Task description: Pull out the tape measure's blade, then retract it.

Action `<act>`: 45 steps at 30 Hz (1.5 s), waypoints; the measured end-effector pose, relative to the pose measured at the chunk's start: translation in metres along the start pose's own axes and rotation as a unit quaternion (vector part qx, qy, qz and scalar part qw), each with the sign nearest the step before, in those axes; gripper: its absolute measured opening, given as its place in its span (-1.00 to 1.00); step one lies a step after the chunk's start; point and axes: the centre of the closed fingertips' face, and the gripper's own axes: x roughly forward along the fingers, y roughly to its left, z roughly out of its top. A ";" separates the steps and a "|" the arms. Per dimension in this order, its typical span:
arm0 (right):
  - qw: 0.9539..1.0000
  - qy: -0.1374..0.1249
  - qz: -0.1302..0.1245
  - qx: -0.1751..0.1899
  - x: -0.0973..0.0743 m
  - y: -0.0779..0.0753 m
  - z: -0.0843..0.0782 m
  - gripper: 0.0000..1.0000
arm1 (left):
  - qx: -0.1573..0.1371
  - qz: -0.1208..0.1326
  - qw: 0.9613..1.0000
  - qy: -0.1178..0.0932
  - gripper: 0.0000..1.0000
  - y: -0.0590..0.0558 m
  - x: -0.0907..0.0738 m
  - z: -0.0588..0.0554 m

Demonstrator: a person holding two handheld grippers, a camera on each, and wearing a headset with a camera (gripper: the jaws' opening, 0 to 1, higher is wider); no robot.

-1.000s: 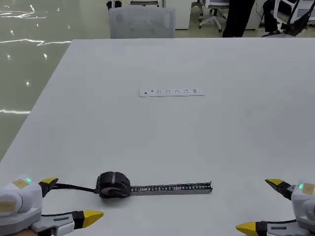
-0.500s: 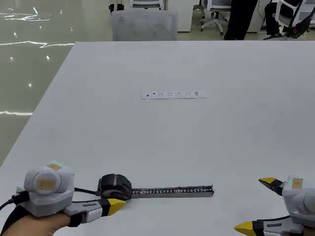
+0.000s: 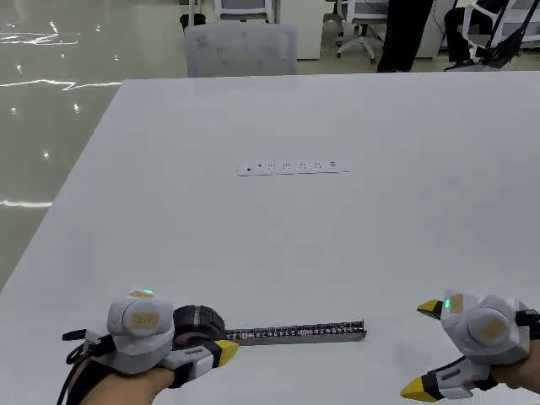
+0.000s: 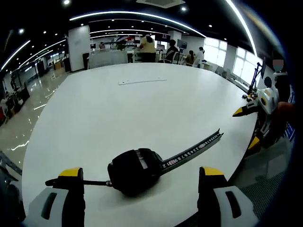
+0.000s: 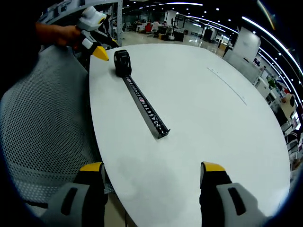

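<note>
black tape measure [image 4: 137, 170] lay near the front edge of the white table [image 3: 354, 236], its blade [image 3: 295, 332] drawn out flat toward the right. the left gripper [image 4: 140, 173] had its jaws spread wide either side of the case, not pinching it. the right gripper [image 3: 422, 348] hung beyond the blade's tip, jaws apart and empty. a power strip [image 3: 294, 167] lay farther back.

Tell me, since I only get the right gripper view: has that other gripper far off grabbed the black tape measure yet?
Observer: Not yet. In the left gripper view, the left gripper has its fingers open, with the tape measure's case lying between them, touching neither.
Operator: Is anything attached to the case's far side?
Observer: Yes, a thin black strap trails from it along the table toward one finger.
</note>
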 end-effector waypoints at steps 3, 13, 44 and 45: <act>1.000 0.007 0.012 -0.024 0.005 -0.005 0.006 0.69 | 0.011 0.004 1.000 -0.019 1.00 -0.005 0.007 0.006; 0.997 -0.004 0.055 -0.044 0.026 -0.016 0.041 0.56 | -0.020 0.034 0.998 -0.043 1.00 -0.002 0.016 0.010; 0.980 0.069 0.136 -0.131 0.078 -0.010 0.030 -0.48 | -0.016 0.039 0.996 -0.083 1.00 -0.001 0.019 0.018; 0.981 0.070 0.133 -0.123 0.079 -0.011 0.029 -0.49 | -0.016 0.038 0.996 -0.084 1.00 -0.001 0.019 0.019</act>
